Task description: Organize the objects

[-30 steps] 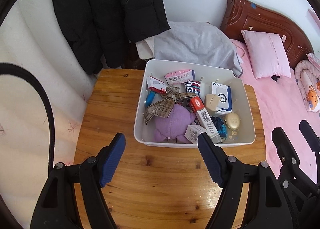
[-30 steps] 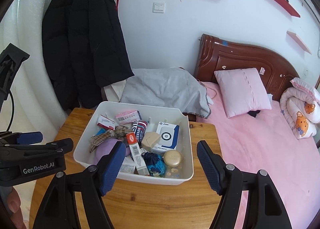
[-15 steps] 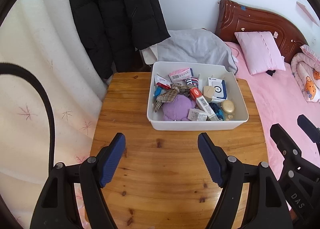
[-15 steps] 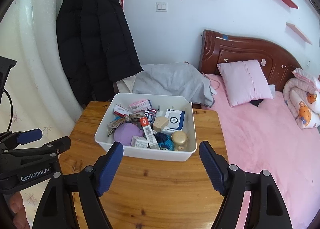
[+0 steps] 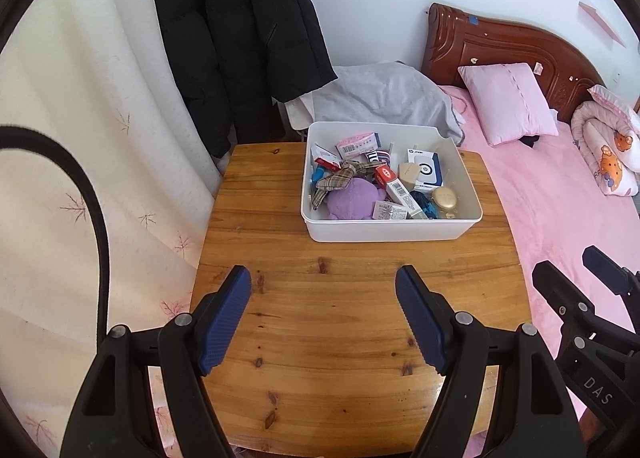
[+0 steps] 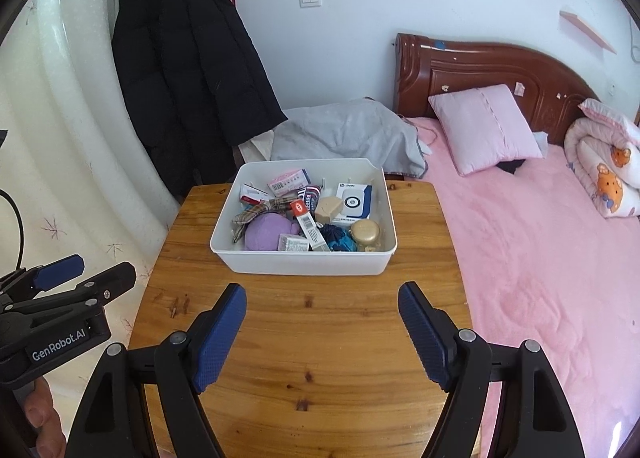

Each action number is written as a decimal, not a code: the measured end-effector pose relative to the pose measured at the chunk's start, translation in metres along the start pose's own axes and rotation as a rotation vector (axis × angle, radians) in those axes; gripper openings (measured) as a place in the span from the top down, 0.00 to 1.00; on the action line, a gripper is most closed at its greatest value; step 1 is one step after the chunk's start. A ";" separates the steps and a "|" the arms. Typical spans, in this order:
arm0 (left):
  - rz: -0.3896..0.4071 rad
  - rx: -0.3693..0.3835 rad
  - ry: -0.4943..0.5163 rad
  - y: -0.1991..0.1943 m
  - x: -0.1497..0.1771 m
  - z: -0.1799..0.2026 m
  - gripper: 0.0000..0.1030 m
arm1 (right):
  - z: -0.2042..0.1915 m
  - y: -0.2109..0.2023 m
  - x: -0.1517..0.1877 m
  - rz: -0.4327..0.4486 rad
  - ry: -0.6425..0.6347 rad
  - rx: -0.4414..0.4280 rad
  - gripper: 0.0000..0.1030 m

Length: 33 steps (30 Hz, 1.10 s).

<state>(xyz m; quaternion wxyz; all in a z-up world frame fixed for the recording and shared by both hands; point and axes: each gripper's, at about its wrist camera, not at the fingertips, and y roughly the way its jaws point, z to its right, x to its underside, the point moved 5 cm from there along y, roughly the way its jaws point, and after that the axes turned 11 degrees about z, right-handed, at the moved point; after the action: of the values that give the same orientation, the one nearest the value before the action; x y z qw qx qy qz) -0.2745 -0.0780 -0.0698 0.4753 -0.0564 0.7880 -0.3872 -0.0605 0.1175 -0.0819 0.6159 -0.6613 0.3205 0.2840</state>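
Left wrist: white bin (image 5: 384, 232) full of clutter (image 5: 384, 186)

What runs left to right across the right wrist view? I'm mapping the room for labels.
Curtain → black coat → white bin → pink pillow → rolled quilt.

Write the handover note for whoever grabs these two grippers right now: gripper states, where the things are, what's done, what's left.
Left gripper: open, empty, over the bare near part of the wooden table.
Right gripper: open, empty, beside it over the same table.
Things: all in the white bin at the table's far side: purple plush, plaid bow, gold round tin, blue-and-white box, red-and-white tube box, pink carton, other small packs.
Done: nothing lies outside the bin.
Left: the contents are a jumbled heap; sorting appears not yet begun.
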 end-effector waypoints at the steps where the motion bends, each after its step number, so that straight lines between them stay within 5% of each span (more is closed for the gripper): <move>1: 0.002 0.003 0.001 -0.002 0.001 0.000 0.24 | 0.000 -0.001 0.002 -0.005 0.006 0.000 0.23; 33: 0.014 0.060 0.050 -0.013 0.012 0.006 0.24 | -0.004 -0.016 0.016 -0.020 0.071 0.079 0.23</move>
<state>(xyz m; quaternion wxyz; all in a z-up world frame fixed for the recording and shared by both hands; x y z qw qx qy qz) -0.2803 -0.0960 -0.0709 0.4595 -0.0269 0.7880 -0.4089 -0.0385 0.1132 -0.0837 0.6325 -0.6495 0.3464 0.2412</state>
